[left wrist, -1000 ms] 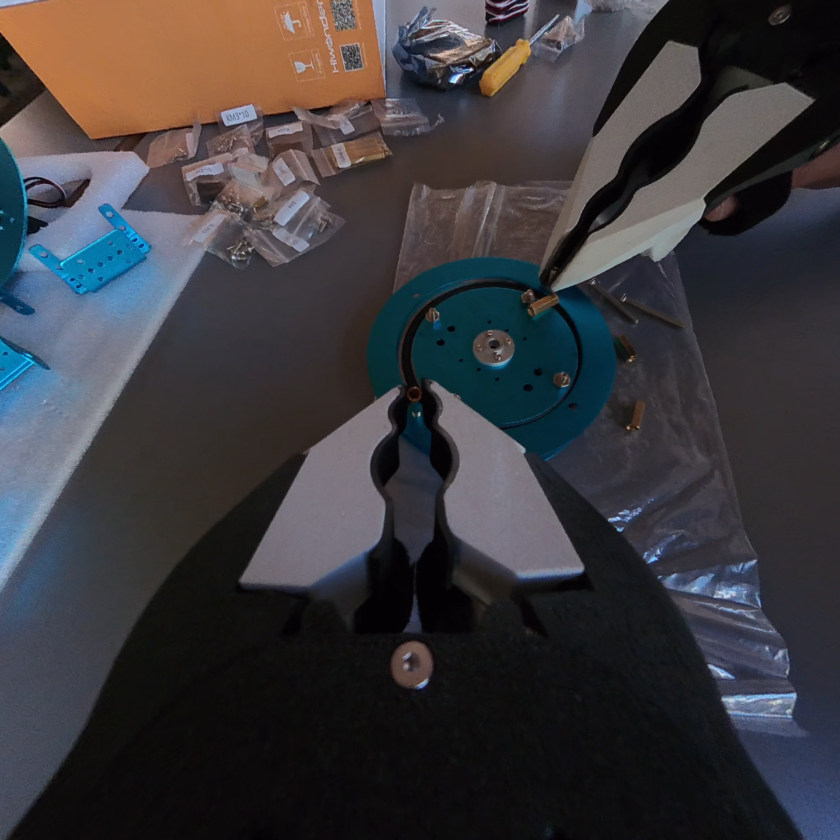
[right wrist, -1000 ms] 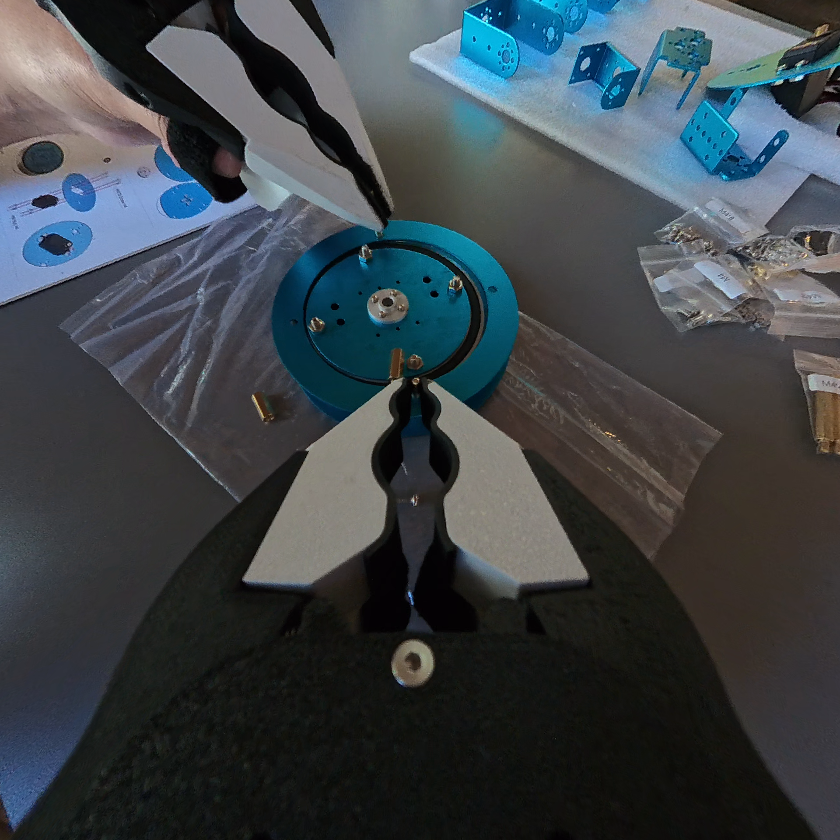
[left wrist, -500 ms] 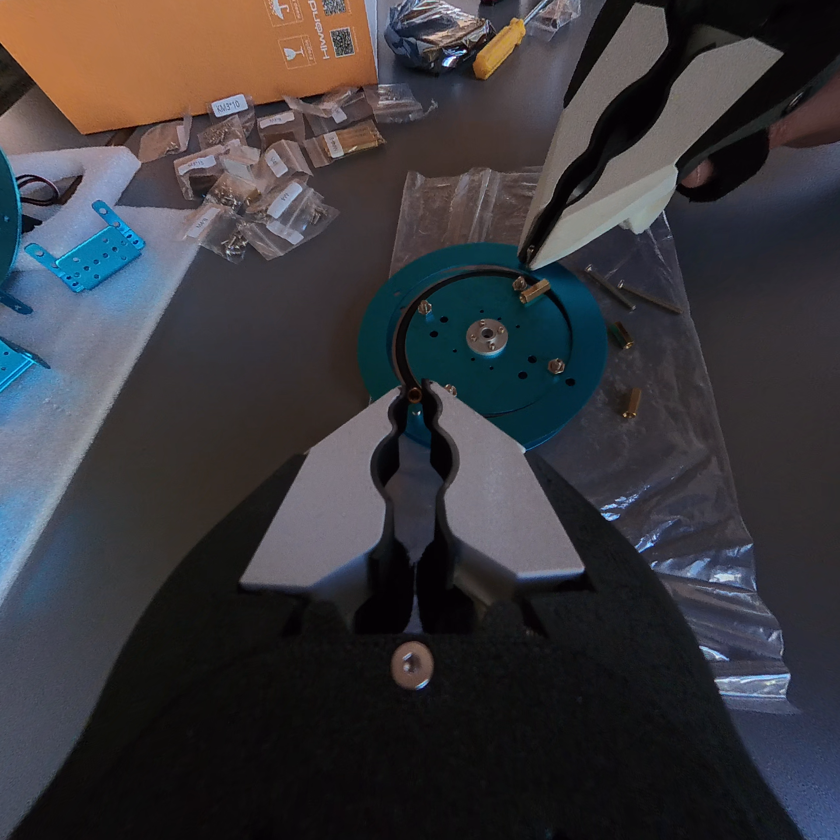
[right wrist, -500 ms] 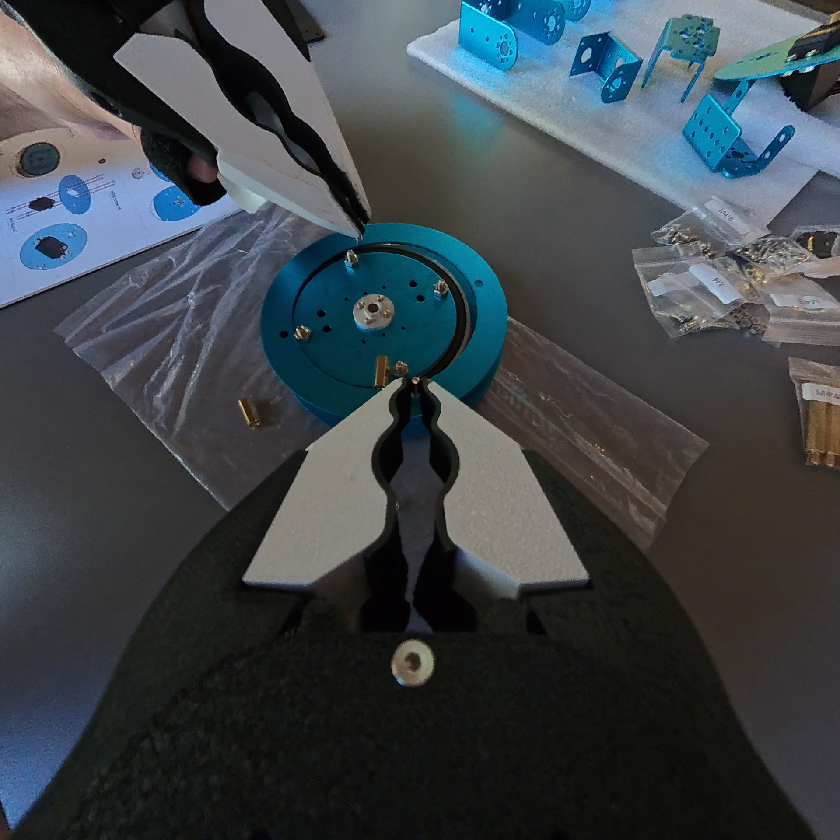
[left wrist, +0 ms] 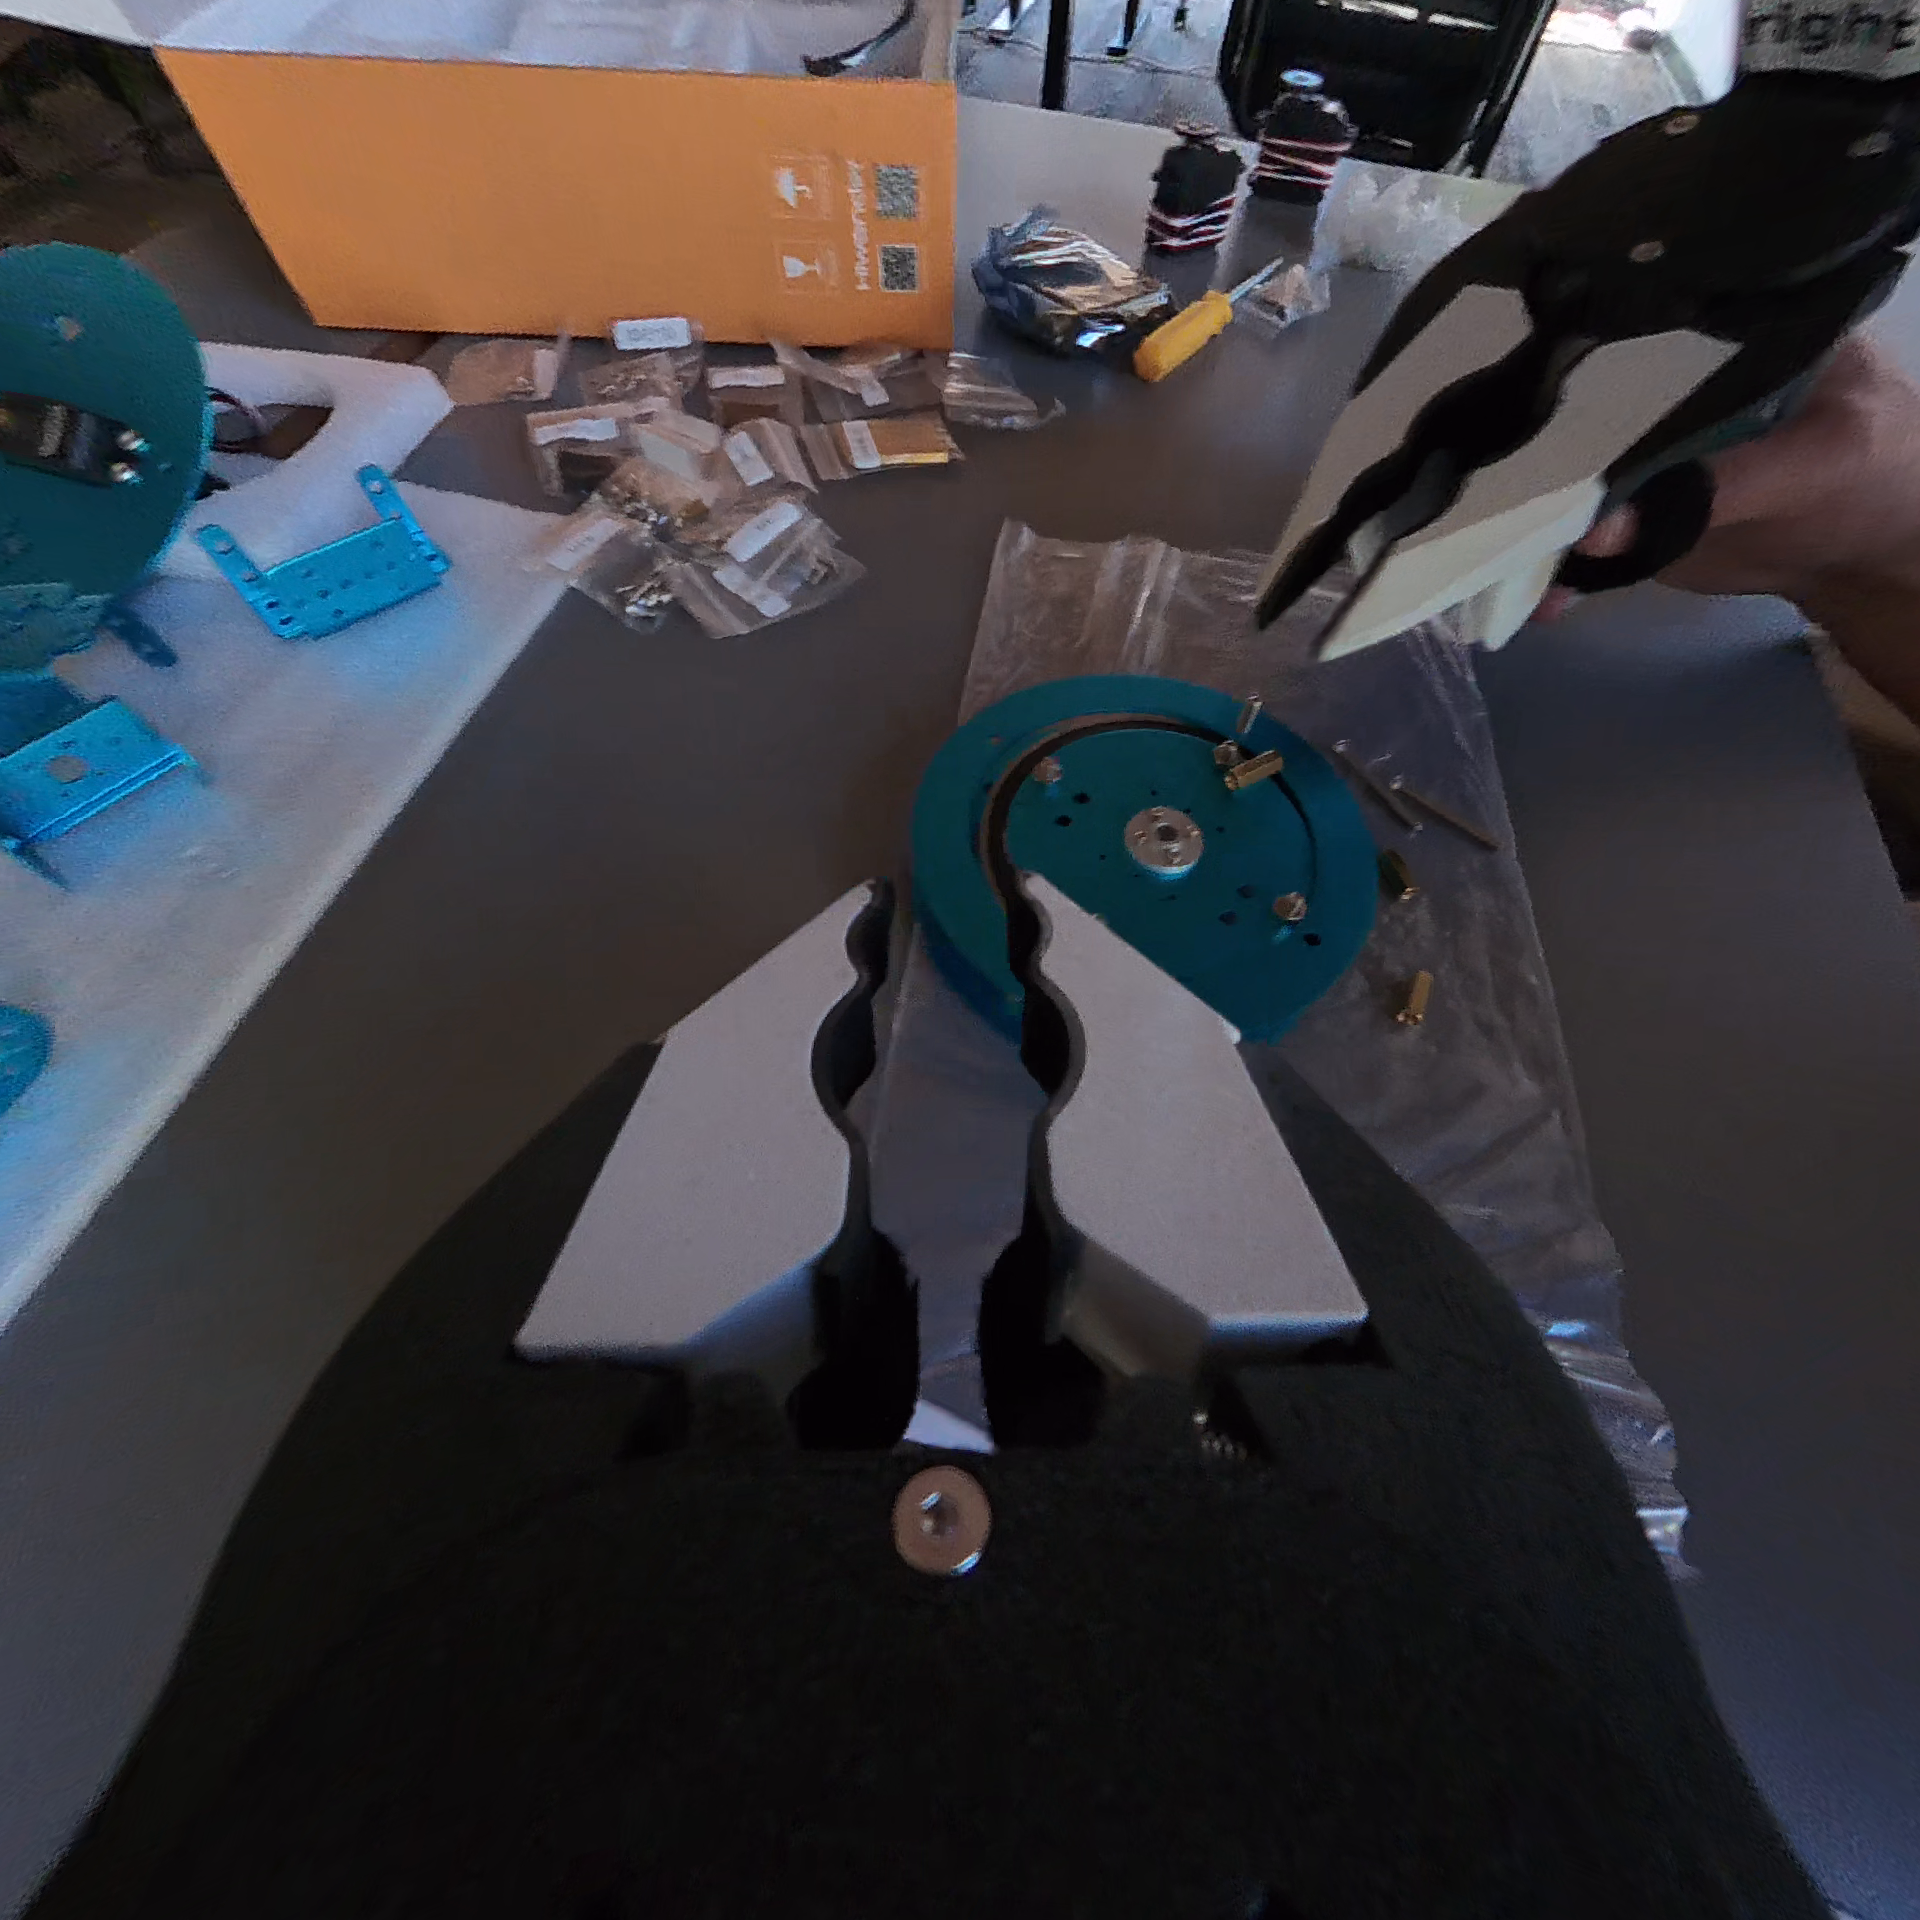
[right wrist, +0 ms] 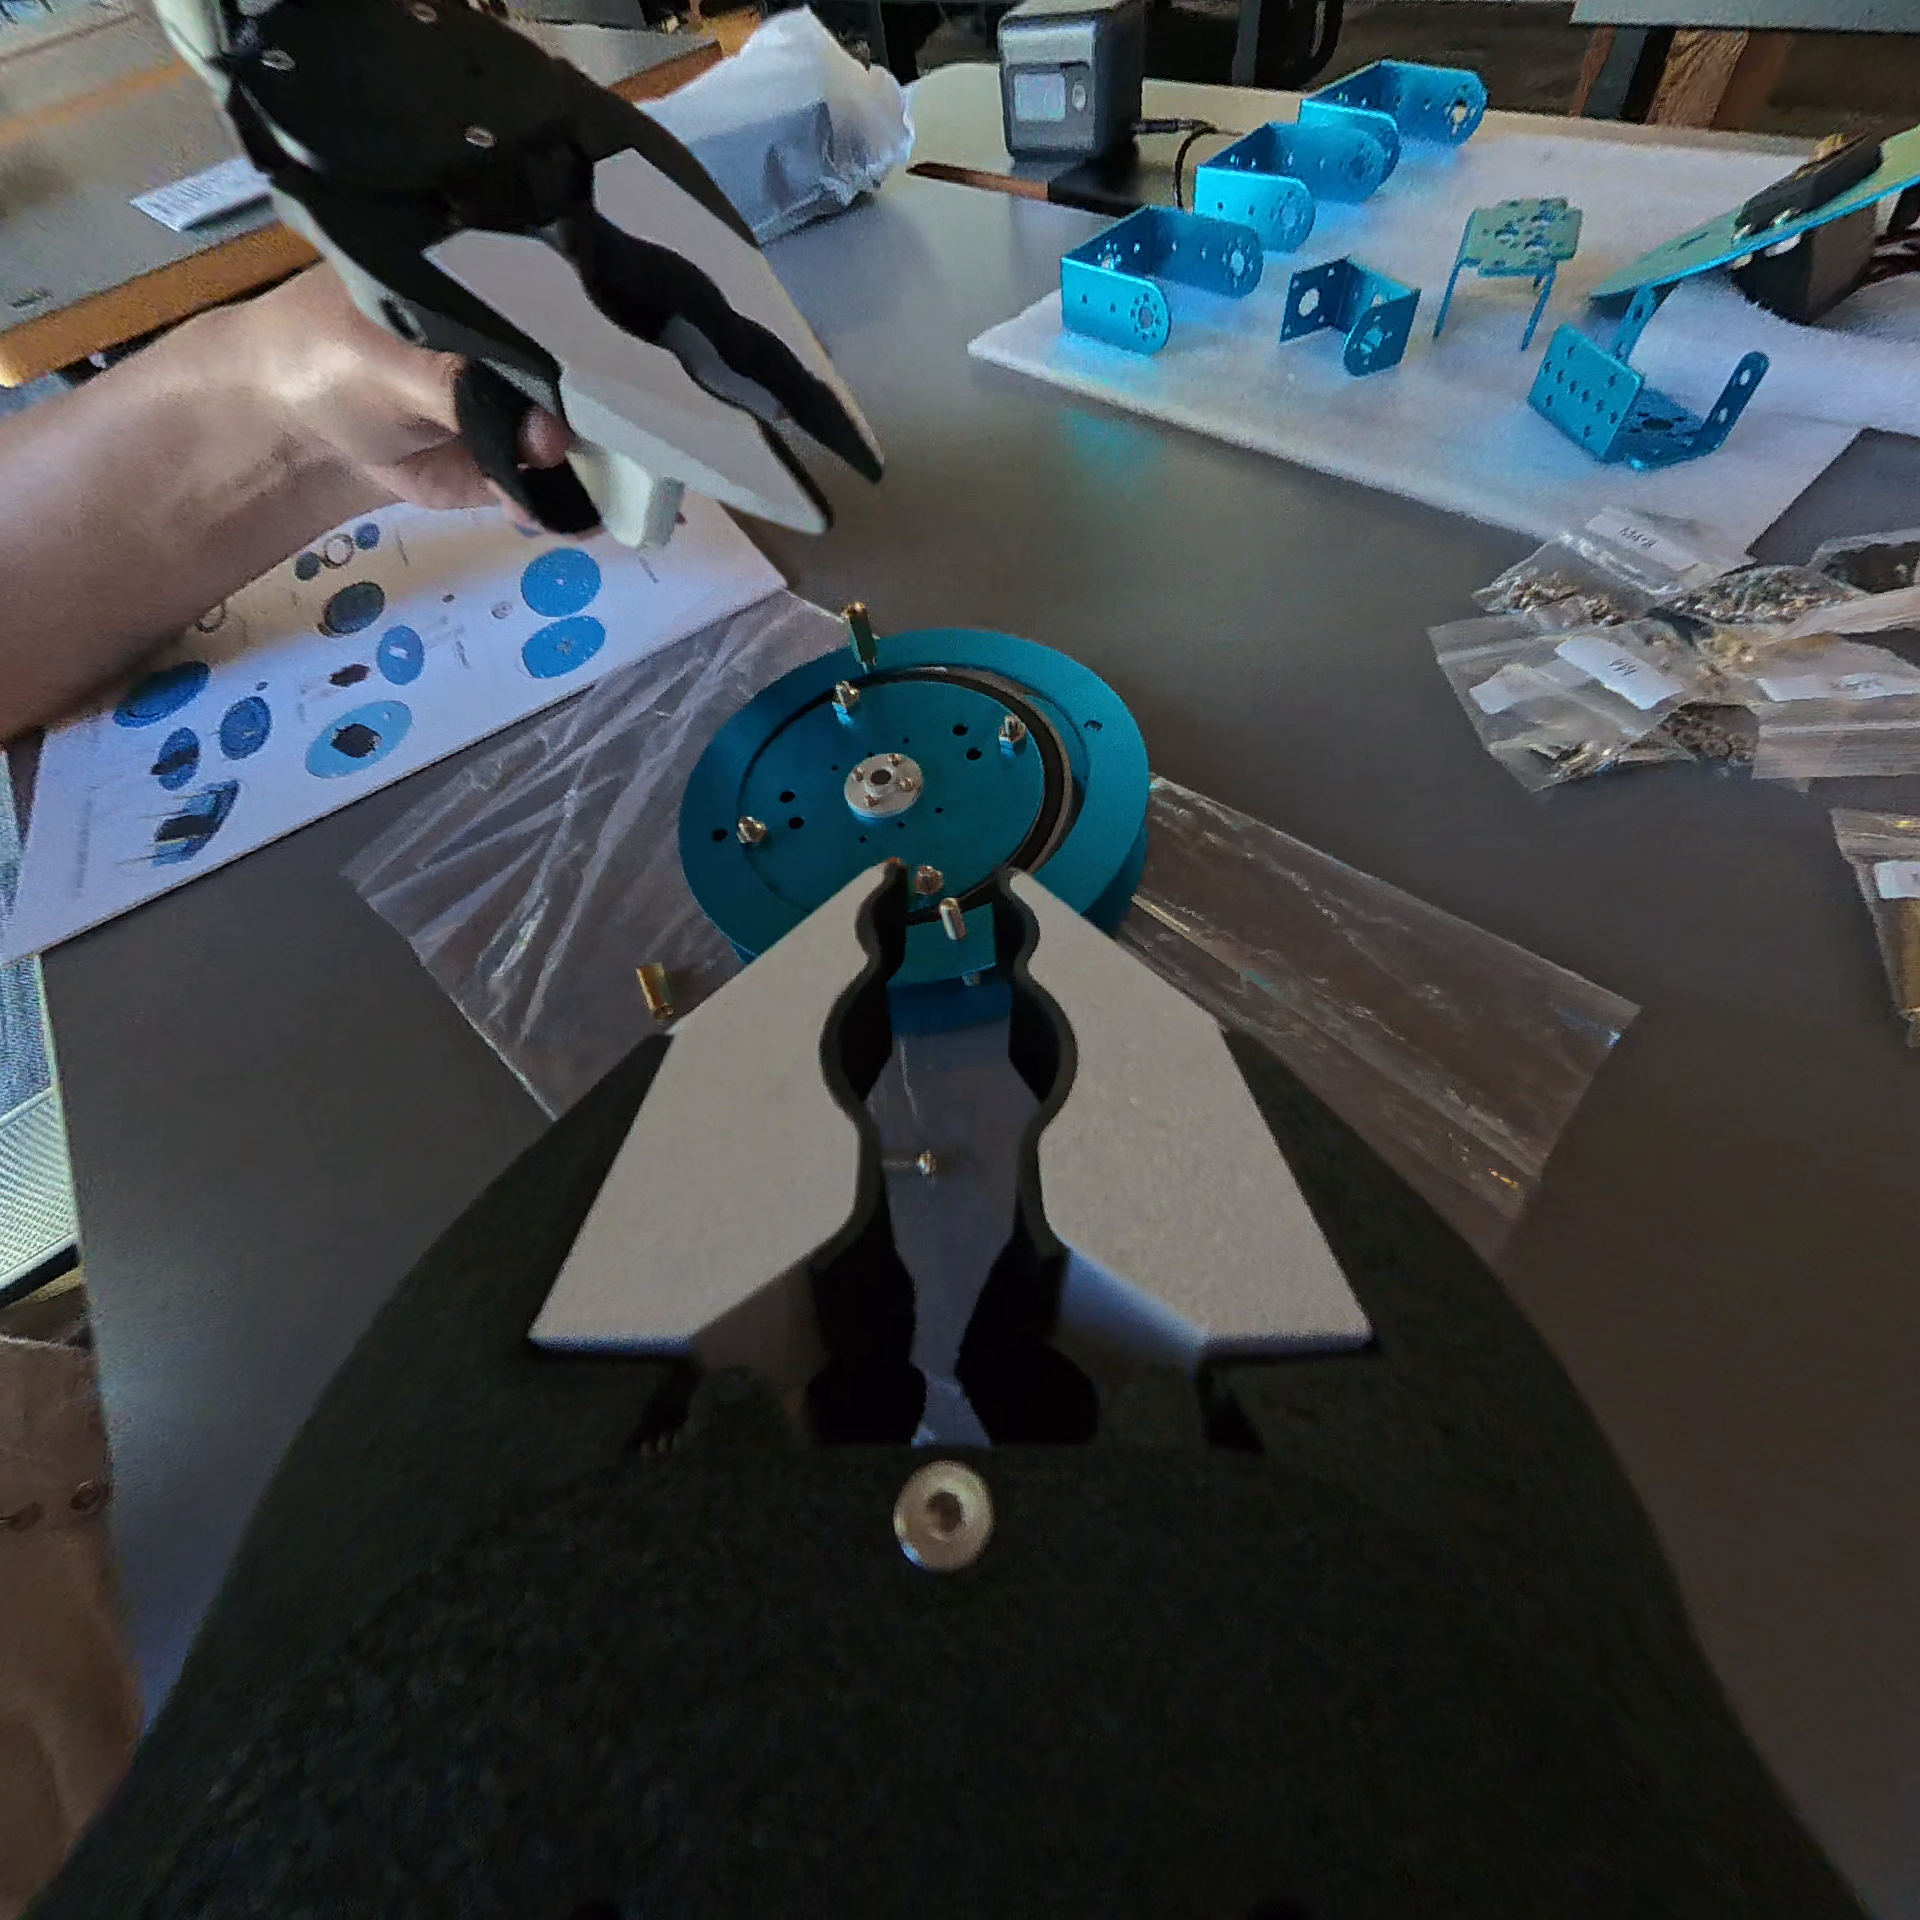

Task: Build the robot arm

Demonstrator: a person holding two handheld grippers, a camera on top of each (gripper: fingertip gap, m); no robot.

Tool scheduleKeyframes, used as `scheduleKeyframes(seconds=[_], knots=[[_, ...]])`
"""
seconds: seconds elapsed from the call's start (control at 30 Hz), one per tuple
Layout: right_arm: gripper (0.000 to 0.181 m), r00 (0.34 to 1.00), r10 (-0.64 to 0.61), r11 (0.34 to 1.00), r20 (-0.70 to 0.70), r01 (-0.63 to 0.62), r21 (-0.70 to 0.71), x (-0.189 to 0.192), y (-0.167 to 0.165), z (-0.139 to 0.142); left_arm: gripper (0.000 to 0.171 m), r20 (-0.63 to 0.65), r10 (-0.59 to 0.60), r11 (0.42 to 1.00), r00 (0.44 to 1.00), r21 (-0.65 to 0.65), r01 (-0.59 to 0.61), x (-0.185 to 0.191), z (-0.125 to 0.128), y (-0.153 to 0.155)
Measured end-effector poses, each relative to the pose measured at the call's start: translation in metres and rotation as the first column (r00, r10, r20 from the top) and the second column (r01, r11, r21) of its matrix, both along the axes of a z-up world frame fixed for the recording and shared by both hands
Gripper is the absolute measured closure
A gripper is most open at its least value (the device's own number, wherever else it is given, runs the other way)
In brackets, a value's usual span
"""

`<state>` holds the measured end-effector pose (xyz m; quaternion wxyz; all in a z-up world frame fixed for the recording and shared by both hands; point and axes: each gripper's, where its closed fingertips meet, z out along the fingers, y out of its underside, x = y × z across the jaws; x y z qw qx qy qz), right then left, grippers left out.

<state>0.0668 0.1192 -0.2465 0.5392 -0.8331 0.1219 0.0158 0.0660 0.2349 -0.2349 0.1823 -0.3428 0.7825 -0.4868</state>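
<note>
A blue round disc (left wrist: 1340, 914) with a silver hub lies on a clear plastic bag (left wrist: 1455, 1091). My left gripper (left wrist: 954, 891) is open and empty, above the disc's near rim. My right gripper (right wrist: 951, 878) is open over the opposite rim (right wrist: 1101, 748), and a brass standoff (right wrist: 951, 920) stands free on the rim between its fingertips. A second standoff (right wrist: 858, 629) stands on the far rim below the left gripper (right wrist: 852, 488). In the left wrist view the right gripper (left wrist: 1288, 613) hovers above a standing standoff (left wrist: 1252, 717), and another standoff (left wrist: 1252, 771) lies on the inner plate.
Loose brass standoffs (left wrist: 1413, 997) and long screws (left wrist: 1444, 810) lie on the bag. Small bags of hardware (left wrist: 717, 520), an orange box (left wrist: 571, 197) and a yellow screwdriver (left wrist: 1184, 332) are behind. Blue brackets (right wrist: 1164, 270) sit on white foam. A printed sheet (right wrist: 312, 707) lies beside the bag. The right tips stand about 7 centimeters off the blue round disc (left wrist: 1340, 914). My right wrist view (right wrist: 714, 872) looks at it from another angle.
Both grippers were shut with their tips at the disc's rim. Both have opened and lifted up and back from the disc, leaving a brass standoff standing on the rim at each side.
</note>
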Motion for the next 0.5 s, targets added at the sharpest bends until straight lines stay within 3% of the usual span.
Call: scheduleKeyframes(seconds=[0.07,0.13,0.2,0.3,0.37,0.5], knots=[[0.162,0.999,0.019,1.0,0.036,-0.019,0.004,-0.008,-0.002,0.007,0.151,-0.021,0.003,0.999,1.0,0.033,-0.003,0.0,-0.007,0.01],[0.16,0.987,0.012,1.0,0.159,-0.008,-0.023,-0.013,-0.002,0.011,0.151,-0.076,-0.032,0.994,0.997,0.101,0.039,-0.005,-0.026,0.013],[0.158,0.966,-0.057,0.998,0.251,0.064,-0.022,-0.009,-0.004,0.013,0.151,-0.103,-0.042,0.985,0.994,0.162,0.059,-0.007,-0.04,0.013],[0.162,0.933,-0.153,0.987,0.326,0.161,0.002,0.009,-0.009,0.012,0.152,-0.08,-0.019,0.981,0.997,0.191,0.034,-0.001,-0.042,0.013],[0.161,0.941,-0.211,0.971,0.263,0.233,-0.053,0.021,-0.013,0.001,0.153,-0.075,0.02,0.982,0.997,0.19,-0.006,0.004,-0.042,0.016],[0.158,0.972,-0.227,0.969,0.061,0.231,-0.088,0.038,-0.011,-0.005,0.155,-0.054,0.046,0.991,0.997,0.126,-0.039,0.012,-0.037,0.016]])
